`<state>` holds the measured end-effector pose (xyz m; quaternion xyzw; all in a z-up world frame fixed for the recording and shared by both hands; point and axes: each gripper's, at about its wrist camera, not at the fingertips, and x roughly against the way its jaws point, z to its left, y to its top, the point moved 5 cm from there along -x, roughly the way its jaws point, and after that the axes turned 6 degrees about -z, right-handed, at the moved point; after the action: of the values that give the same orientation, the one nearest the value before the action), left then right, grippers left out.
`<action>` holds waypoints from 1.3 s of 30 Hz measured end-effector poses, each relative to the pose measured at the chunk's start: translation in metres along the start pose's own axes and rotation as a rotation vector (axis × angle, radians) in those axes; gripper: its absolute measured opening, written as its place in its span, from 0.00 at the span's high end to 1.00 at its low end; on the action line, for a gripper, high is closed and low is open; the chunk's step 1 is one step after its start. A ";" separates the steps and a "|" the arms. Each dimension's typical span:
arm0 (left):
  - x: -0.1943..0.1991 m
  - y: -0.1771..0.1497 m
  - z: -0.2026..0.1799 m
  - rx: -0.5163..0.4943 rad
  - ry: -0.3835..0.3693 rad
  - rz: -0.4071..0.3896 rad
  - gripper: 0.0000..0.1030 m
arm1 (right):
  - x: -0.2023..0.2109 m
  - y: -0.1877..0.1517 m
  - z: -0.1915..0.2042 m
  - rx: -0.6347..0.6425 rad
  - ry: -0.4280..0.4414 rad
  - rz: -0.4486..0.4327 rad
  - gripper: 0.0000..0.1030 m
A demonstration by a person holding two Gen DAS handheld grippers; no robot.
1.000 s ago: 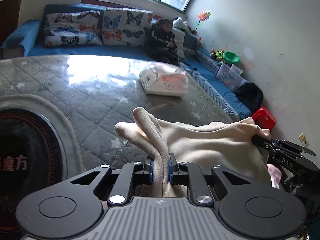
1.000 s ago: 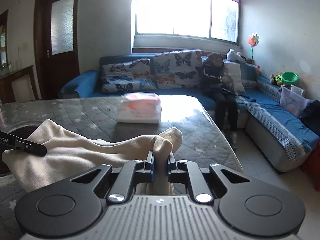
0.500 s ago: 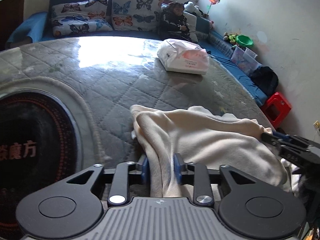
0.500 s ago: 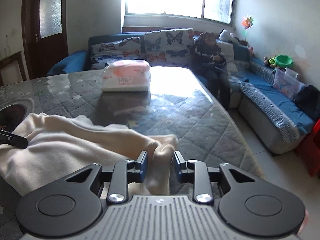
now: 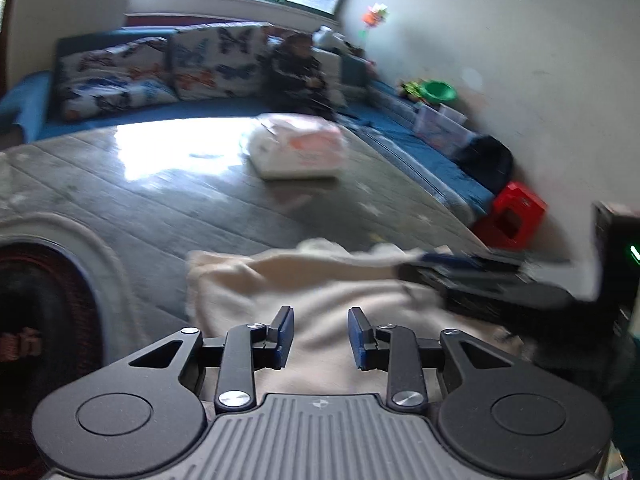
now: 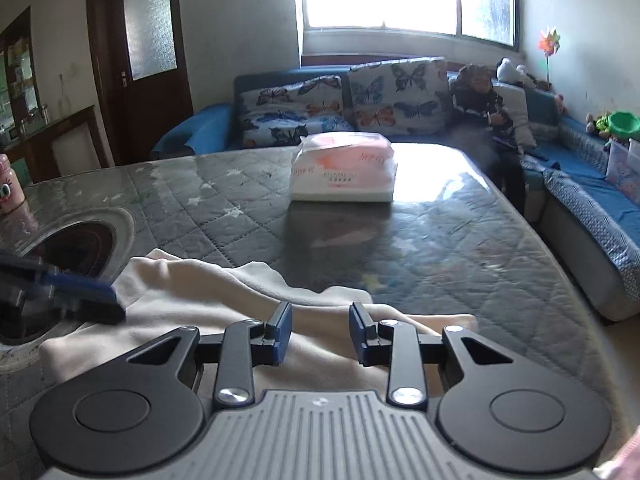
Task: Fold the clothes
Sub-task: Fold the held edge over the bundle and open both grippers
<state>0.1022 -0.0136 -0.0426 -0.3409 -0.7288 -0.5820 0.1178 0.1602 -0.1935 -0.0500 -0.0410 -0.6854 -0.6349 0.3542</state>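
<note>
A cream cloth garment (image 5: 304, 284) lies folded on the grey quilted table, also in the right wrist view (image 6: 208, 296). My left gripper (image 5: 320, 334) is open just above the garment's near side, holding nothing. My right gripper (image 6: 320, 332) is open over the garment's right end, empty. The right gripper's fingers (image 5: 448, 270) show blurred at the right of the left wrist view. The left gripper's fingers (image 6: 80, 292) show at the left of the right wrist view.
A white and pink plastic pack (image 6: 344, 172) lies on the grey quilted table (image 6: 460, 240) beyond the garment. A dark round inset (image 6: 76, 244) is at the table's left. A blue sofa (image 6: 592, 184) with a seated person (image 6: 484, 108) runs behind and to the right. A red stool (image 5: 516, 208) stands on the floor.
Both grippers opened and let go of the garment, which now lies flat on the table. Both grippers have drawn back and risen a little.
</note>
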 end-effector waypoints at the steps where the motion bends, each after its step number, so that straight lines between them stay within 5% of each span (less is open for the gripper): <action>1: -0.002 -0.003 -0.003 -0.009 -0.009 0.008 0.70 | -0.005 0.000 0.001 -0.004 0.000 0.006 0.71; 11: -0.013 -0.020 -0.013 -0.062 -0.044 0.037 0.70 | -0.026 -0.003 0.001 -0.009 -0.014 0.013 0.70; 26: 0.000 -0.028 0.004 -0.053 -0.022 0.027 0.68 | -0.061 0.012 0.048 0.071 0.082 0.036 0.69; 39: 0.004 -0.019 0.011 -0.033 0.007 -0.002 0.67 | 0.020 -0.018 0.043 0.082 0.086 -0.011 0.69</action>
<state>0.0893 -0.0039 -0.0583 -0.3399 -0.7190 -0.5954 0.1140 0.1172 -0.1667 -0.0521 0.0045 -0.6952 -0.6093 0.3813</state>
